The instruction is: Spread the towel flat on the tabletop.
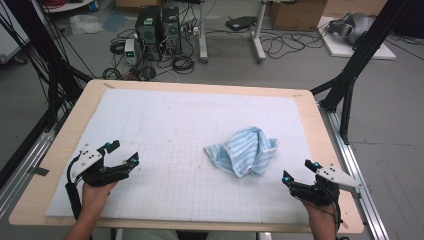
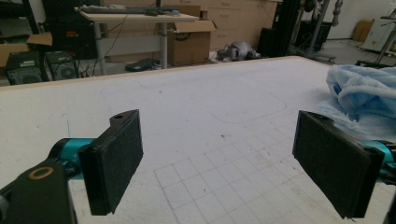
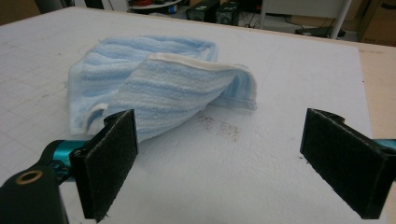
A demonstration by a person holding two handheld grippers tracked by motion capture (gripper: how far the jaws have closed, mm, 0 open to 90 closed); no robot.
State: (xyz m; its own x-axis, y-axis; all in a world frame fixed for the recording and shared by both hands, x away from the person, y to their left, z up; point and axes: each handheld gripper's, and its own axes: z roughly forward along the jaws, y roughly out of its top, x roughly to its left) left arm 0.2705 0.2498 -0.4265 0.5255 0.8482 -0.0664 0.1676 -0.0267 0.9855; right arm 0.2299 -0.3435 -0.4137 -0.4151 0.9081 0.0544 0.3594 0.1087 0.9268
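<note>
Between both open grippers, crumpled towel (image 1: 244, 151)

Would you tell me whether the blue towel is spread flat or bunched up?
Bunched up: the blue towel sits in a crumpled heap on the white mat, edges folded over.

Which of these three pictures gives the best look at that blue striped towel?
The right gripper view: the towel lies close ahead, showing its stripes, white hem and crumpled folds. The high view shows the whole towel on the white mat, but small. The left gripper view catches just a part of it at the picture's right edge.
</note>
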